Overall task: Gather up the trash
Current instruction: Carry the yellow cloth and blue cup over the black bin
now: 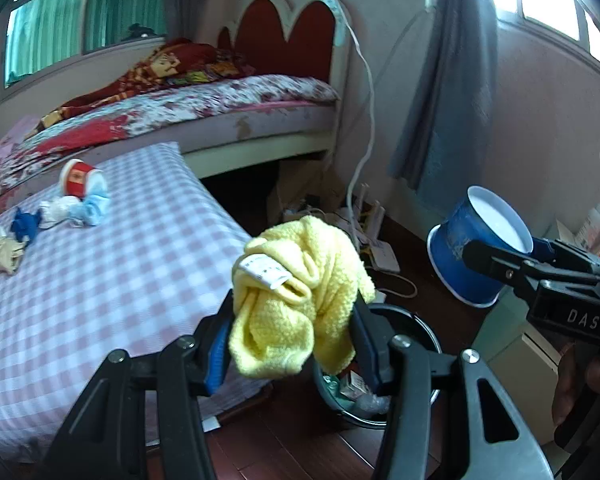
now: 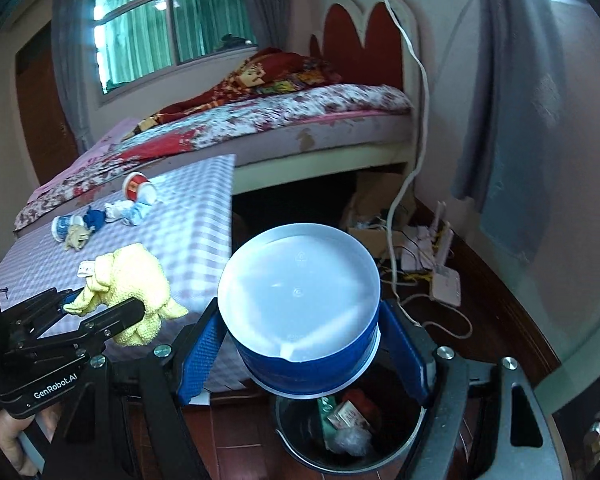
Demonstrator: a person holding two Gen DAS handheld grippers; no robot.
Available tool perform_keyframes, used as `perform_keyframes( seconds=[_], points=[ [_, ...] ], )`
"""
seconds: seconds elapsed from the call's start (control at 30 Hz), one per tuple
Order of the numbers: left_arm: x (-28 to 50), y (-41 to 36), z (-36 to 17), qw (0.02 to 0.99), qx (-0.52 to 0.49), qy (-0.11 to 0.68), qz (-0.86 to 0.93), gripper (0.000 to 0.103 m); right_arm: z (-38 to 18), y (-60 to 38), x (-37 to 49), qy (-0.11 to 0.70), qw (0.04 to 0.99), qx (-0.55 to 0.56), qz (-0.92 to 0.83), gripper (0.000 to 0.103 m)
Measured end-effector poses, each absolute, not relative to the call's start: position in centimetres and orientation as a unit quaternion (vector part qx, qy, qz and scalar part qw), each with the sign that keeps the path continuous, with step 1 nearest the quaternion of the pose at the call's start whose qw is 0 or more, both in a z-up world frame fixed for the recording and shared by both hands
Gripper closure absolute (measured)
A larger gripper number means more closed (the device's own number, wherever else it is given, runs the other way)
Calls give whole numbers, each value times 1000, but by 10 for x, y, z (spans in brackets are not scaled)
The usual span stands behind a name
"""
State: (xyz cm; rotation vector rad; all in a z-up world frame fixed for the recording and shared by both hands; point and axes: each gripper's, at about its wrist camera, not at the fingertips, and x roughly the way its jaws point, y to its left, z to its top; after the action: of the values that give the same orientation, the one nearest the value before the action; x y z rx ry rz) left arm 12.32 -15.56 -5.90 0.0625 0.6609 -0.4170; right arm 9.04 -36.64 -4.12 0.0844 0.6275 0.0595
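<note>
Below, bin (image 2: pixel 300 446) w/ trash; blue cup (image 2: pixel 300 300) empty.

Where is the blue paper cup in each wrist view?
Left wrist view: blue paper cup at right, held by the right tool.
Right wrist view: cup at centre, above the trash bin.
Shared landmark: yellow cloth.

Yellow knit cloth (image 1: pixel 300 296) with a white tag is bunched up and pinched in the left gripper (image 1: pixel 296 320), hanging right over the black trash bin (image 2: pixel 300 446) on the floor. Blue paper cup (image 2: pixel 304 312), white inside, empty, is clamped in the right gripper (image 2: pixel 300 344) above the same bin, which already has some wrappers in it. A red cup (image 1: pixel 76 178) lies tipped on the checkered bed next to some blue and white scraps (image 1: pixel 88 206).
</note>
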Motion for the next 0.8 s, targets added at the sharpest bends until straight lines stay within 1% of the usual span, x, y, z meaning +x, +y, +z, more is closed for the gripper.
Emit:
perform_keyframes(
  seconds=[0.37,0.8],
  points=[
    [121,-206,-89,902,53,350,-247,50,-75,-413,77,340,937,79,-6,25],
    [134,-234,-142,868,53,419,-262,50,-134,-434,99,404,907,121,-7,25]
  ],
)
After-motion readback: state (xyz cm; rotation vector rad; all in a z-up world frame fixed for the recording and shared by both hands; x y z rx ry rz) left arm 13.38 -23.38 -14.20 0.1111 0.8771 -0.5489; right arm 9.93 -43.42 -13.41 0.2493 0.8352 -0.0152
